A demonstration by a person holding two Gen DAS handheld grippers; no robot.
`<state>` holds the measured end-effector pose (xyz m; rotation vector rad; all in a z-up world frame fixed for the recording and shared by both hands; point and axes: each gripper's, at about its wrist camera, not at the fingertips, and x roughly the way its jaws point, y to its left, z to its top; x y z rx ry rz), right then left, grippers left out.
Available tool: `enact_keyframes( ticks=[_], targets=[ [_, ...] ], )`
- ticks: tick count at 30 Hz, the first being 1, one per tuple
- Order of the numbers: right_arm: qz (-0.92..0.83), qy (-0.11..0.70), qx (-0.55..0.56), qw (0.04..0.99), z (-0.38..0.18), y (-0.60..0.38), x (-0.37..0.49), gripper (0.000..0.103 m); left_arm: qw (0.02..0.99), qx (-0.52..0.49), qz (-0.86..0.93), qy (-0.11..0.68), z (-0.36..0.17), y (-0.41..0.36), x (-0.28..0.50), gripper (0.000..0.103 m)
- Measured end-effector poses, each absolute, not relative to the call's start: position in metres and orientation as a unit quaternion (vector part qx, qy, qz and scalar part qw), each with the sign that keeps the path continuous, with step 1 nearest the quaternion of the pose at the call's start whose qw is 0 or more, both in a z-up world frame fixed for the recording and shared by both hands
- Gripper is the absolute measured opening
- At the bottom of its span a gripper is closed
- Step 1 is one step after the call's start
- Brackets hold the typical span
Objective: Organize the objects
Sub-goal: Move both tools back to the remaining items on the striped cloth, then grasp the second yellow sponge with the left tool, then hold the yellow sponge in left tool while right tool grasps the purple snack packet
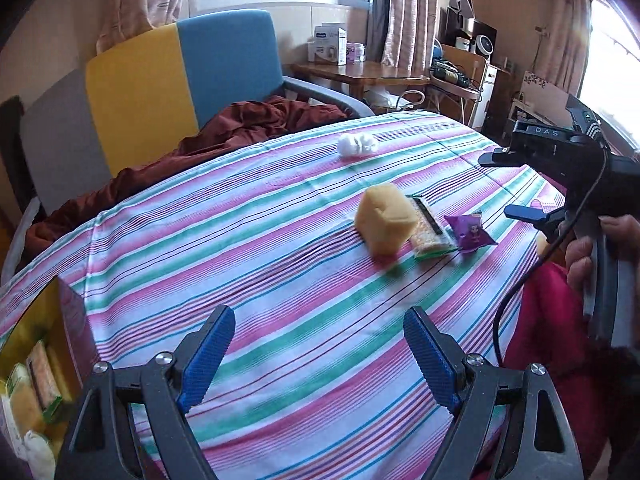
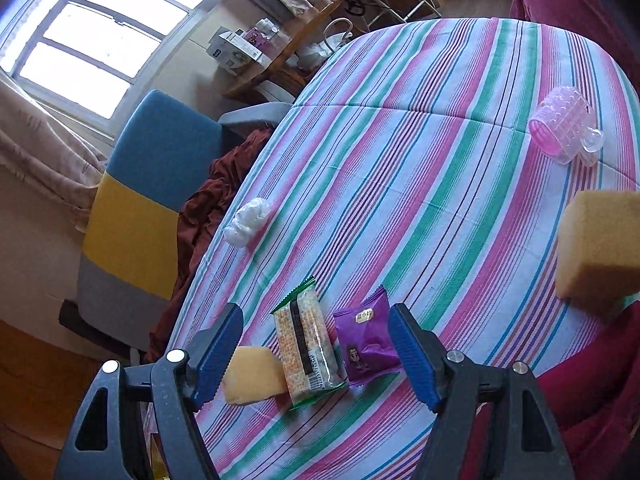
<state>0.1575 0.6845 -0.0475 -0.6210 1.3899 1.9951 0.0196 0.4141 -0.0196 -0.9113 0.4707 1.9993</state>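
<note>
On the striped tablecloth (image 1: 280, 264), seen from the left wrist, the left gripper (image 1: 320, 352) hangs with jaws spread and nothing between them, over a broad bare stretch of cloth. Beyond it lie a yellow sponge (image 1: 384, 220), a green-edged cracker packet (image 1: 428, 232) touching it, and a purple snack packet (image 1: 470, 232) just beside that. A white wad (image 1: 357, 145) sits alone near the far edge, where a brown blanket (image 1: 240, 128) and a sofa (image 1: 180, 76) begin. The right gripper (image 1: 520, 184) comes in from the right edge, held by a hand (image 1: 600, 252).

From the right wrist, the right gripper (image 2: 316, 356) stands jaws apart, gripping nothing, with the cracker packet (image 2: 308, 352) and purple packet (image 2: 366, 340) lying between its fingers and the sponge (image 2: 252, 376) by the left one. A second sponge (image 2: 596, 244) is at the right border, a pink clear plastic piece (image 2: 564, 128) near the far corner, the wad (image 2: 246, 220) by the cloth's left edge. The middle of the cloth is open.
</note>
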Motion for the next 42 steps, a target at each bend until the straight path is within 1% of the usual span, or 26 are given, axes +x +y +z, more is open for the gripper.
enact_keyframes(
  ticks=[4, 9, 19, 20, 21, 23, 24, 28, 39, 40, 42],
  targets=[
    [0.756, 0.529, -0.233, 0.308, -0.048, 0.685, 0.157, 0.076, 0.454, -0.371, 0.790, 0.180, -0.019, 0.452, 0.015, 0.091],
    [0.755, 0.536, -0.225, 0.304, -0.049, 0.686, 0.159, 0.076, 0.466, -0.373, 0.780, 0.188, -0.026, 0.496, 0.008, 0.091],
    [0.760, 0.530, -0.230, 0.296, -0.048, 0.685, 0.155, 0.076, 0.448, -0.429, 0.767, 0.166, -0.062, 0.559, -0.026, 0.091],
    [0.760, 0.530, -0.230, 0.297, -0.048, 0.685, 0.155, 0.076, 0.446, -0.438, 0.763, 0.161, -0.067, 0.563, -0.030, 0.089],
    [0.761, 0.529, -0.229, 0.298, -0.048, 0.685, 0.155, 0.076, 0.446, -0.447, 0.759, 0.159, -0.073, 0.565, -0.033, 0.072],
    [0.759, 0.527, -0.230, 0.305, -0.047, 0.686, 0.155, 0.076, 0.448, -0.466, 0.746, 0.161, -0.084, 0.566, -0.036, 0.042],
    [0.758, 0.525, -0.232, 0.310, -0.048, 0.687, 0.155, 0.076, 0.444, -0.464, 0.750, 0.157, -0.086, 0.562, -0.037, 0.037],
    [0.746, 0.508, -0.266, 0.339, -0.052, 0.689, 0.149, 0.076, 0.450, -0.465, 0.751, 0.132, -0.087, 0.533, -0.039, 0.035],
    [0.720, 0.444, -0.374, 0.382, -0.068, 0.690, 0.119, 0.076, 0.440, -0.443, 0.768, 0.142, -0.082, 0.443, -0.014, 0.035],
    [0.717, 0.438, -0.384, 0.383, -0.071, 0.690, 0.115, 0.076, 0.440, -0.440, 0.769, 0.143, -0.082, 0.436, -0.011, 0.035],
    [0.710, 0.426, -0.408, 0.385, -0.077, 0.689, 0.107, 0.070, 0.440, -0.439, 0.770, 0.142, -0.082, 0.423, -0.006, 0.035]
  ],
)
